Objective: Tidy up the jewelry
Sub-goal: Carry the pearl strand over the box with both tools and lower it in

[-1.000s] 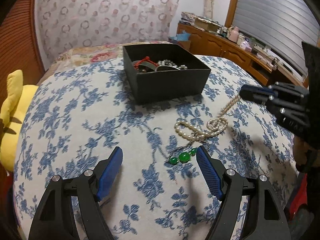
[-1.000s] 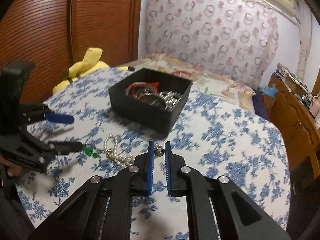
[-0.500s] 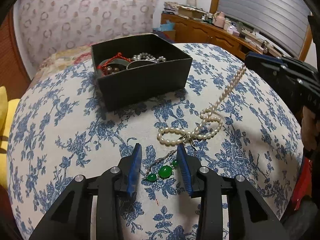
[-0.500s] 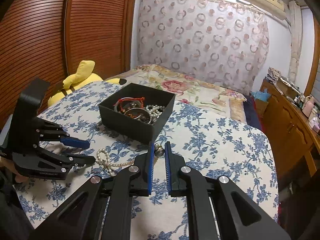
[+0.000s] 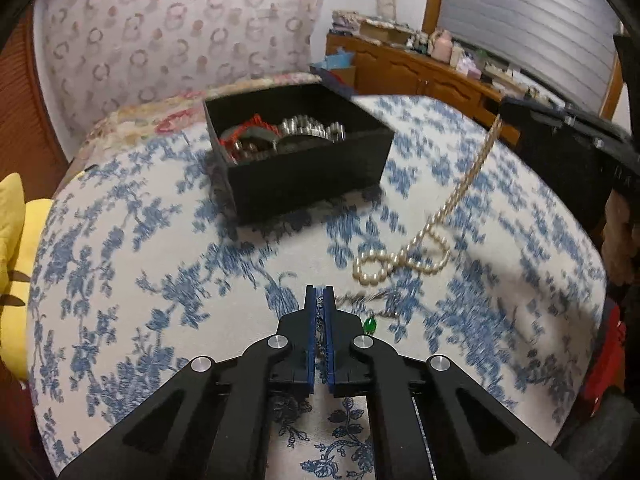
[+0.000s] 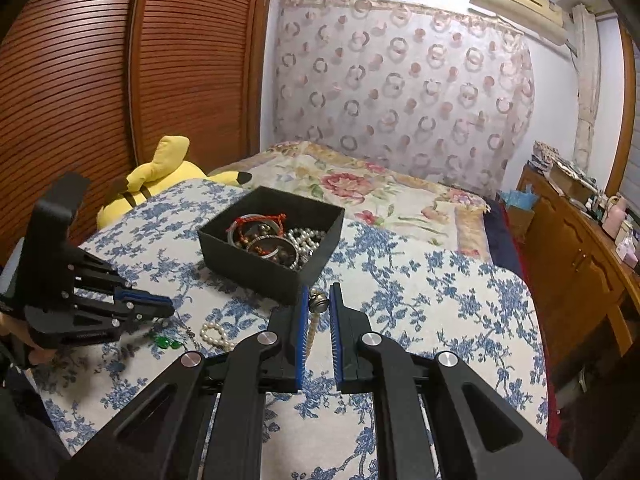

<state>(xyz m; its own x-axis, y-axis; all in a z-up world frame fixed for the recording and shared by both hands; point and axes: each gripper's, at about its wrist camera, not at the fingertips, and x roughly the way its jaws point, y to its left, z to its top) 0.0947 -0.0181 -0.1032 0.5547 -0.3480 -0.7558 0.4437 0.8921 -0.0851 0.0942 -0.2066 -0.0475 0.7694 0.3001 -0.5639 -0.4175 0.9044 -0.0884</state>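
Note:
A black jewelry box point(image 5: 312, 176) point(image 6: 264, 268) with bangles, a red cord and pearls stands on the blue-flowered tablecloth. My left gripper point(image 5: 319, 294) is shut on the thin chain of a green-stone necklace point(image 5: 369, 325); its green stones point(image 6: 164, 342) lie on the cloth. My right gripper point(image 6: 319, 300) is shut on the clasp end of a pearl necklace point(image 5: 400, 260), lifted above the table. The strand slopes up to the right gripper body point(image 5: 568, 148), its lower loops resting on the cloth point(image 6: 216, 336). The left gripper point(image 6: 148, 304) shows at left in the right wrist view.
A yellow plush toy point(image 6: 160, 176) lies beyond the table's left edge. A flowered bed point(image 6: 360, 192) is behind the table. A wooden dresser point(image 6: 580, 248) with small items runs along the right wall.
My left gripper has closed on the green necklace's chain. My right gripper has risen higher, pulling the pearl strand up and taut.

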